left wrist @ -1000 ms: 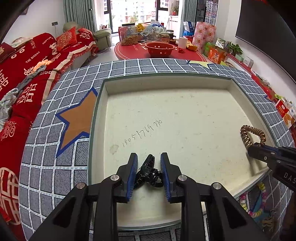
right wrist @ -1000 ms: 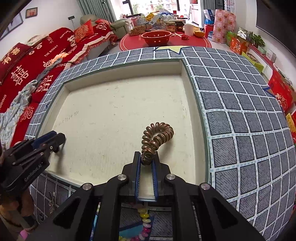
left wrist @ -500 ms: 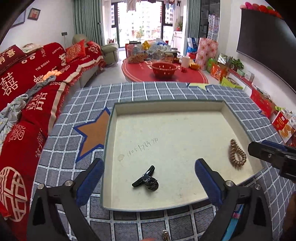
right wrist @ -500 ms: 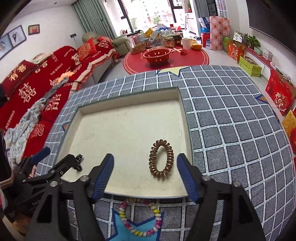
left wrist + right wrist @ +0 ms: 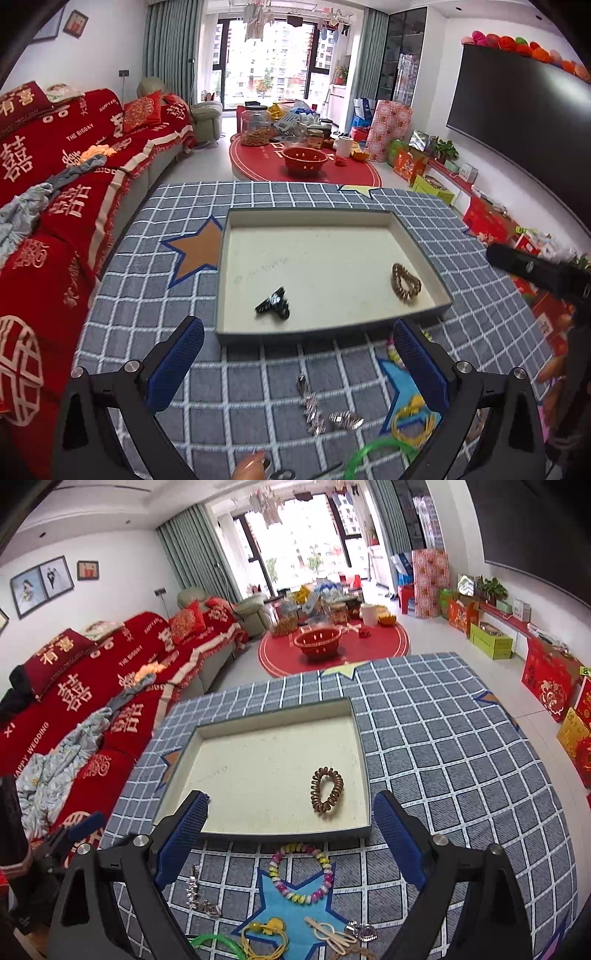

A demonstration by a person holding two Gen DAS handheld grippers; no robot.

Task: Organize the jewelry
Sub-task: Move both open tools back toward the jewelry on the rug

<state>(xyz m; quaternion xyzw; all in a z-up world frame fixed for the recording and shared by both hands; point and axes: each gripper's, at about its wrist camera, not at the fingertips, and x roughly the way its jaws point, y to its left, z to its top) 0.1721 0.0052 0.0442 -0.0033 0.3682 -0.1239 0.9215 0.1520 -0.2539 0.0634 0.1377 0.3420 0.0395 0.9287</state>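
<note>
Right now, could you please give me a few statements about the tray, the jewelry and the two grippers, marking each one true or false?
1. The brown spiral hair tie lies inside the tray. True.
2. The black hair clip sits on the tablecloth. False: it lies in the tray.
3. The beaded bracelet is outside the tray. True.
4. The right gripper grips the hair tie. False: its jaws are opening, empty.
5. The left gripper holds nothing. True.

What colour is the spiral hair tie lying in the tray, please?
Coppery brown; the spiral hair tie shows best in the right wrist view.
</note>
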